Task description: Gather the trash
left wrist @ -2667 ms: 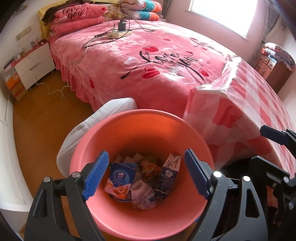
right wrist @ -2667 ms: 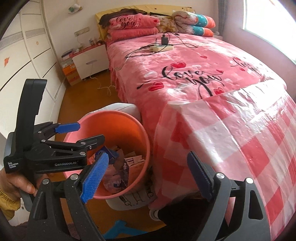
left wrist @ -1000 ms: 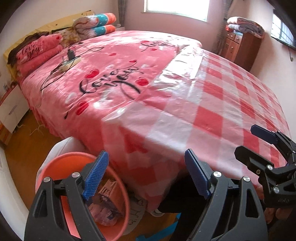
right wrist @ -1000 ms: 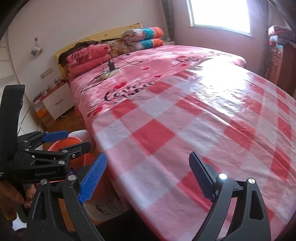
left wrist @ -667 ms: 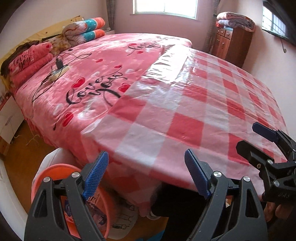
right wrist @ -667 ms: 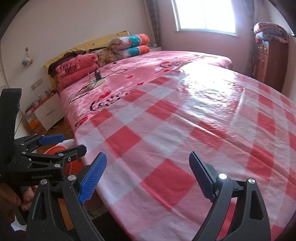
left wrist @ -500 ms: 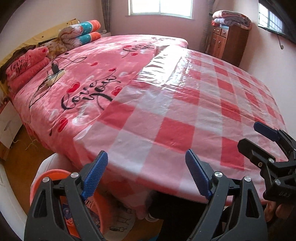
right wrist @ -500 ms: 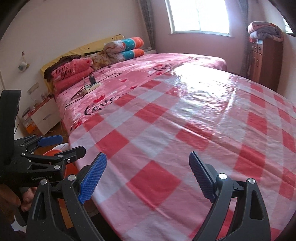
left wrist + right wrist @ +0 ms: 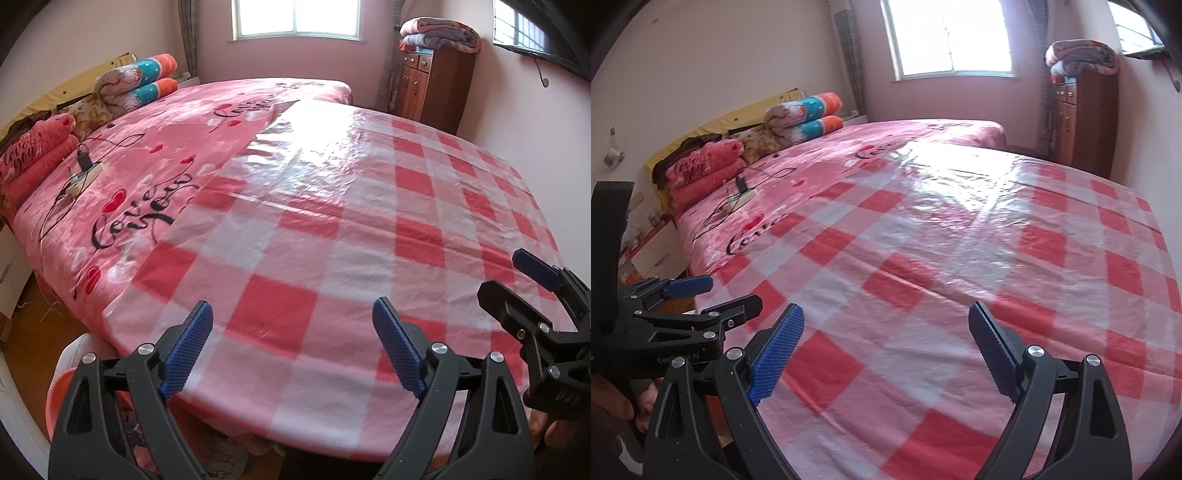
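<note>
Below-left of left gripper (image 9: 291, 347), orange bin (image 9: 55, 398); jaws wide, empty.

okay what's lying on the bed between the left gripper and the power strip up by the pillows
Only bedding, in the left wrist view: checked plastic sheet from the open left gripper, then pink blanket up to the power strip. No trash.

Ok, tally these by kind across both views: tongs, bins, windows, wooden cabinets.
Tongs: 2, left tongs and right tongs, both open and empty
Bins: 1, orange bin
Windows: 2, middle window, side window
Wooden cabinets: 1, wooden cabinet
Total: 6
</note>
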`<state>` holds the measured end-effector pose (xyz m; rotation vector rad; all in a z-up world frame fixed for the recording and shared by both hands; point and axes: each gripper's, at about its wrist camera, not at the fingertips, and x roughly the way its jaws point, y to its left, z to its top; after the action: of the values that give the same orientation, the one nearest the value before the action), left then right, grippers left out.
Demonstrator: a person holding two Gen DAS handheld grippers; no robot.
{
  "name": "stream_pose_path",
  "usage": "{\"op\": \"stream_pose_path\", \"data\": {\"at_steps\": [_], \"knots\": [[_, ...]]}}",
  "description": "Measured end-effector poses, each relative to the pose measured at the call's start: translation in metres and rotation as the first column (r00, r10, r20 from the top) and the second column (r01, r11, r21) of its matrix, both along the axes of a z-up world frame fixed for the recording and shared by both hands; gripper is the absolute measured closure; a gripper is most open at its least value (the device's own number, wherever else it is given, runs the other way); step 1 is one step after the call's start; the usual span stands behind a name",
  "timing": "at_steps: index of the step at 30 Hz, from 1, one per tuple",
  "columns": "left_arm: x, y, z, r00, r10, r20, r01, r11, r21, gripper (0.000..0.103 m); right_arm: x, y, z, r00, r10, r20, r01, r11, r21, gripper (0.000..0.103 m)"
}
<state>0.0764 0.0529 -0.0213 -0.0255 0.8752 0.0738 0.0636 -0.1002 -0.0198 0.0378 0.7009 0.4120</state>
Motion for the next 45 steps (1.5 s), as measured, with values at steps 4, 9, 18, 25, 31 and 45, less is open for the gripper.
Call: {"op": "stream_pose_path", "data": {"at_steps": [4, 9, 18, 25, 31, 45], "knots": [[0.011, -0.017, 0.002, 1.000, -0.017, 0.018, 0.017, 1.000, 0.010, 0.013, 0.003, -0.021, 0.002, 0.998, -0.064, 0.022, 0.064, 0.998, -0.001, 0.013], [0.022, -0.037, 0.005, 0.998, -0.037, 0.045, 0.036, 0.999, 0.013, 0.009, 0.006, -0.048, 0.003, 0.989, -0.145, 0.041, 0.145, 0.989, 0.008, 0.013], [0.041, -0.070, 0.006, 0.996, -0.063, 0.070, 0.061, 0.998, 0.030, 0.008, 0.008, -0.087, 0.006, 0.960, -0.270, 0.074, 0.269, 0.963, 0.017, 0.011], [0.050, -0.097, 0.009, 0.988, -0.096, 0.117, 0.091, 0.995, 0.045, 0.005, 0.007, -0.114, 0.010, 0.929, -0.358, 0.089, 0.356, 0.934, 0.042, 0.009], [0.058, -0.119, 0.013, 0.980, -0.128, 0.151, 0.123, 0.992, 0.041, 0.004, 0.004, -0.132, 0.013, 0.900, -0.420, 0.116, 0.417, 0.908, 0.046, 0.009], [0.068, -0.150, 0.019, 0.967, -0.166, 0.193, 0.159, 0.986, 0.053, 0.004, -0.003, -0.153, 0.020, 0.860, -0.478, 0.181, 0.479, 0.877, 0.044, 0.009]]}}
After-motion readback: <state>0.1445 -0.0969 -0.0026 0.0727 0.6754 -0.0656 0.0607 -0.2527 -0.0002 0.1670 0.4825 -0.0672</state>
